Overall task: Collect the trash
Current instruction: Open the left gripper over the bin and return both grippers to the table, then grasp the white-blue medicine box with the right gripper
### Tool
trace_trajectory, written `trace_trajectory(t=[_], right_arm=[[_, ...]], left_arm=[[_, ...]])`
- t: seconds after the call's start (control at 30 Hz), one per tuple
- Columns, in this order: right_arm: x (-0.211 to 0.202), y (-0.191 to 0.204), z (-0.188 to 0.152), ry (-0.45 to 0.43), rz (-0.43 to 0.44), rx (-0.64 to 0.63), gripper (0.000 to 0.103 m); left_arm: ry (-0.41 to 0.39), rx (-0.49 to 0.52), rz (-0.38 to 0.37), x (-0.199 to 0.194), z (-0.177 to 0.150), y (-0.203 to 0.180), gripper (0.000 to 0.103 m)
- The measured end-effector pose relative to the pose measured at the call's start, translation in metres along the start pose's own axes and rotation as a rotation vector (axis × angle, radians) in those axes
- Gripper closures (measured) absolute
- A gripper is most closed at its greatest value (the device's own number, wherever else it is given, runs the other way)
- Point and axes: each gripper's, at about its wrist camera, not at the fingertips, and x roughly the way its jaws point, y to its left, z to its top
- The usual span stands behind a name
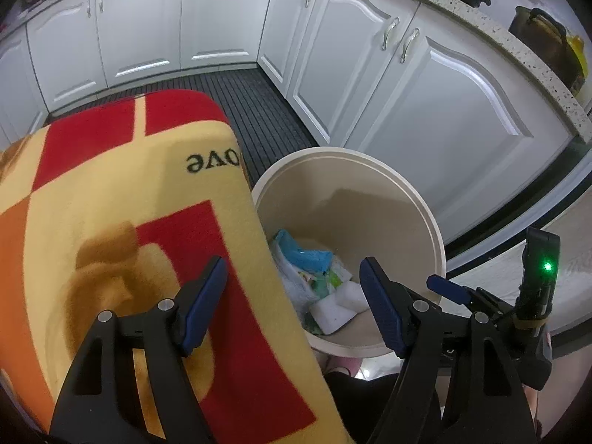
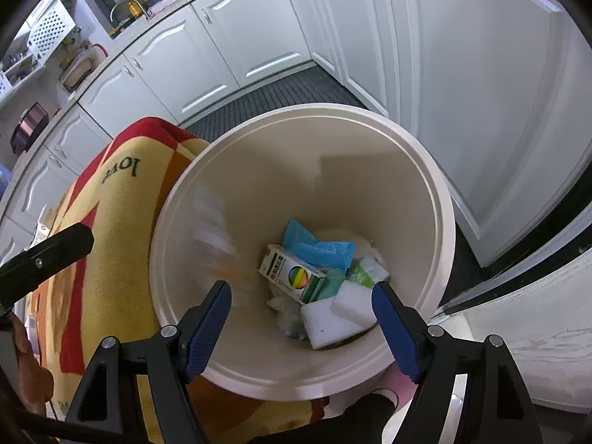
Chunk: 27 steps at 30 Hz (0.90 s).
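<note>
Looking straight down into the bin [image 2: 425, 199], we've got trash piled at the bottom: a green-and-white box [image 2: 292, 273], a blue packet [image 2: 318, 249], white foam blocks [image 2: 340, 314] and a crumpled clear wrapper [image 2: 286, 312]. A pale blur [image 2: 212, 222] smears the bin's left inner wall, too streaked to name. From the left wrist view the blanket [image 1: 129, 222] cuts off the pile's left side, so only part of it shows. Right gripper [image 2: 301, 329] hangs over the bin mouth, fingers spread wide and empty, the trash lying below and between them. Left gripper [image 1: 292, 305] is also wide open, holding nothing, one finger over the blanket, the other over the bin.
</note>
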Motion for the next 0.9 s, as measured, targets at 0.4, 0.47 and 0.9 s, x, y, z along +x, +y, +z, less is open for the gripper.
trace_trajectory(t=[0.4,0.47,0.9], right_arm=[[-0.011,0.024,-0.005,-0.011,0.012,-0.051,0.027],[-0.015,0.03,-0.007,-0.014,0.015,-0.064,0.027],[-0.042,0.099,-0.015,-0.049,0.109,-0.179,0.027]], left_arm=[[-0.032,-0.034,0.075,-0.033,-0.016,0.02,0.03],[-0.036,-0.045,0.083,-0.041,-0.021,0.026,0.03],[-0.035,-0.167,0.15,-0.089,-0.064,0.089,0.03]])
